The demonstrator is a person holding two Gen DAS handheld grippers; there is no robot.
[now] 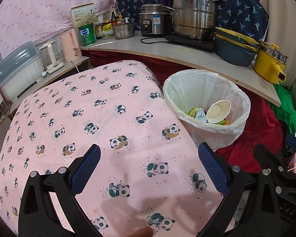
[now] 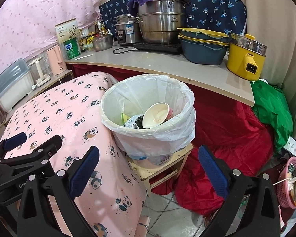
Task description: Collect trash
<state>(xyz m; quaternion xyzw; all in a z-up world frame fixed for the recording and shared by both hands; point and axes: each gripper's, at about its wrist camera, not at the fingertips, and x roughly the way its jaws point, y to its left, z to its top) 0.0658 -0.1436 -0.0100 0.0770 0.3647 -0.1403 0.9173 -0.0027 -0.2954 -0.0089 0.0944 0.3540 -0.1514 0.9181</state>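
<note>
**Bin to the right of the bed, both tongs wide and empty**

In the lined bin, the rubbish already collected lies in a heap: a paper bowl tipped on its side with its mouth toward the cameras, a crumpled foil-and-dark wrapper touching its left side, and a scrap of green packet at the far left. The bin stands just beside the right edge of the panda-print bed cover, on a low wooden stand.

From the right tongs the bin lies straight ahead and a little farther off, its opening facing up and slightly toward them. From the left tongs it sits off to the right and farther away, across the corner of the bed. The right hand looks the nearer to it. Both tongs are spread wide with nothing between the blue pads.

No loose rubbish shows on the bed cover or on the worktop behind, which carries pots and basins, so the collecting looks largely done.

Only the right view shows the wooden stand, the tiled floor and the red cloth beside the bin; the left view shows the whole bed cover, bare of litter.
</note>
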